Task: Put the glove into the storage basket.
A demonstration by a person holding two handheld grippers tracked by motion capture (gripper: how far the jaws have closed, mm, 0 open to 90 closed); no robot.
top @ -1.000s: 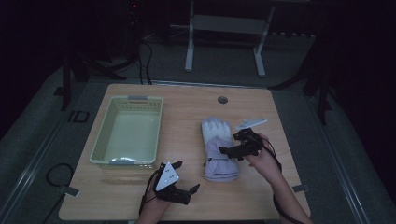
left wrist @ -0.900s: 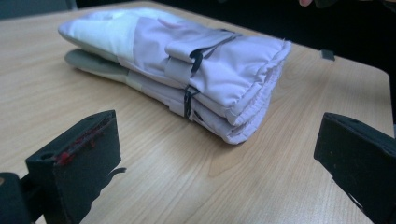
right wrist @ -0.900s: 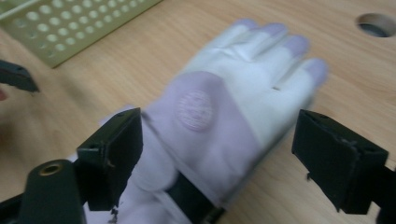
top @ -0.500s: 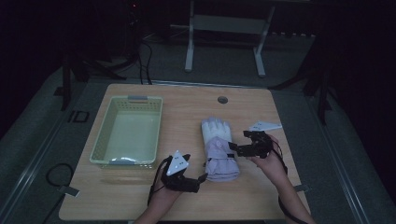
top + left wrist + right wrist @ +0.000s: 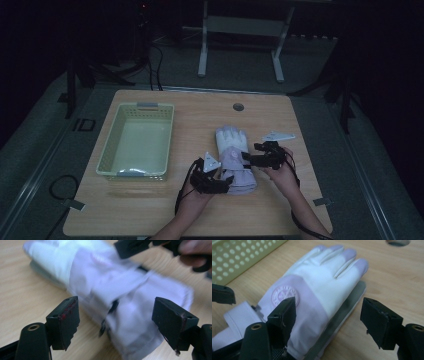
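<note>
i see my left gripper [image 5: 116, 322] and right gripper [image 5: 332, 322], jaws wide, with the white glove [image 5: 319, 285] between each pair.

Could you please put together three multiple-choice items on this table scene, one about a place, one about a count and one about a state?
1. Where does the glove lie relative to the basket?
A. inside it
B. on the table to its right in the high view
C. under it

2. How many gloves lie on the table?
A. one
B. two
C. three

3. How do the jaws of the left gripper stand?
A. clamped on the basket rim
B. shut on the glove
C. open, with the glove's cuff end between them

Answers:
1 B: the glove rests on the bare wood beside the basket.
2 A: a single white and lilac glove is in sight.
3 C: the left gripper view shows a wide gap between the jaws over the cuff.
</note>
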